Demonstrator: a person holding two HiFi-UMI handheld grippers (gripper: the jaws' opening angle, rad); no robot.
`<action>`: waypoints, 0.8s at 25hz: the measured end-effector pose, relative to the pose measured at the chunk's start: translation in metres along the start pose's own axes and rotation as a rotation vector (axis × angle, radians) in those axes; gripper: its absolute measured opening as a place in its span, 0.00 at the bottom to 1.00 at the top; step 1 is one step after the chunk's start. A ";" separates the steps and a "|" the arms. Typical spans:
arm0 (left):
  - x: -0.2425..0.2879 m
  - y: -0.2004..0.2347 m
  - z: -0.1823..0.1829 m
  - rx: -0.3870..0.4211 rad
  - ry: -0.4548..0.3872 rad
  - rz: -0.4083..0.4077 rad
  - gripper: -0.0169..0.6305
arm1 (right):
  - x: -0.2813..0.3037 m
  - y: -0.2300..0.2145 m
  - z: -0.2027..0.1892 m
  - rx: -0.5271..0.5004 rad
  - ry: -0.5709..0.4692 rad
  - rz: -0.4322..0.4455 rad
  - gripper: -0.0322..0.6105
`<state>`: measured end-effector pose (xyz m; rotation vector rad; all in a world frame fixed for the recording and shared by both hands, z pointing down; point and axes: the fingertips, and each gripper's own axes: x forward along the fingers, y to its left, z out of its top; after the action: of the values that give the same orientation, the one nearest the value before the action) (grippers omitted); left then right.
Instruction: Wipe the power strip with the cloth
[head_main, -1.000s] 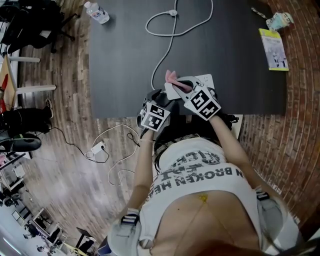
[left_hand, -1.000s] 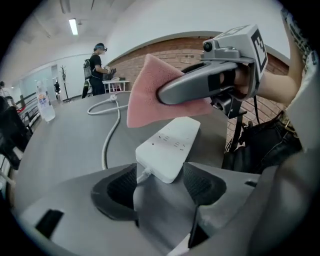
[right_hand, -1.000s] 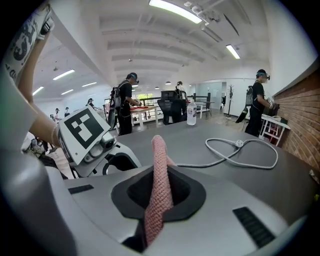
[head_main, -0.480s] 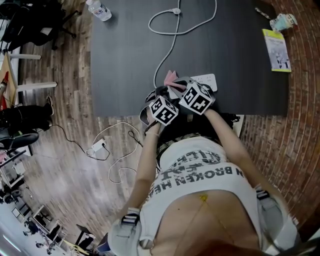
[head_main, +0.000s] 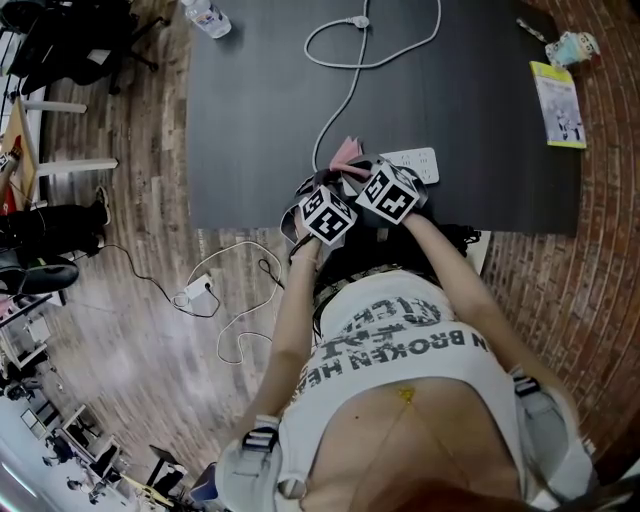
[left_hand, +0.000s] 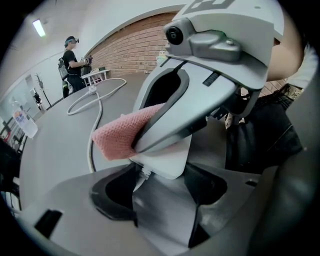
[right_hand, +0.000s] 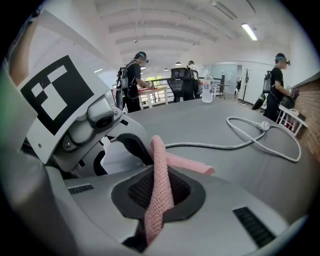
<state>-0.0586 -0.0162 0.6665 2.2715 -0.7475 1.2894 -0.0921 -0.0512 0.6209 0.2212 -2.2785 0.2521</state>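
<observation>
One dark table (head_main: 250, 120) fills the upper head view. You stand at its near edge, with both grippers just over that edge.

Power strip (head_main: 420, 163): white, lying flat near the near edge, right of centre. Its right part shows bare beside the grippers. Its left end is under them.

Cord (head_main: 335, 115): white. It leaves the strip's left end, runs away from you across the table, and ends in a wide loop at the far side with the plug (head_main: 358, 22) lying on the table.

Left gripper (left_hand: 162, 175): the jaws are closed on the cord end of the power strip. In the left gripper view the white body sits between the two dark pads, and its end pokes out beyond them.

Right gripper (right_hand: 159, 182): the jaws are clamped on the cloth (right_hand: 160, 165), a pink knit strip. It runs up between the pads, folds over, and trails off toward the cord. The right gripper sits directly above the strip end that the left one holds, with the two grippers close together and their marker cubes side by side in the head view. A fold of cloth sticks out to the left of the right jaws, just over the strip's edge. Actual contact between cloth and strip cannot be confirmed.

Booklet (head_main: 560, 103): yellow and white, flat at the table's far right, well apart from the strip.

Bottle (head_main: 208, 17): clear plastic, at the far left corner.
</observation>
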 end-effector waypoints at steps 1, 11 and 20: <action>0.000 0.000 0.000 -0.001 0.002 -0.002 0.47 | 0.000 0.000 0.001 -0.004 -0.003 -0.004 0.08; -0.001 0.002 -0.001 -0.008 -0.003 -0.010 0.47 | 0.001 0.002 0.001 -0.060 -0.001 -0.047 0.08; 0.000 0.001 -0.001 -0.010 0.001 -0.006 0.47 | -0.005 0.000 -0.007 -0.068 0.015 -0.055 0.08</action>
<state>-0.0595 -0.0165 0.6673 2.2633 -0.7447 1.2816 -0.0835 -0.0492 0.6219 0.2451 -2.2588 0.1470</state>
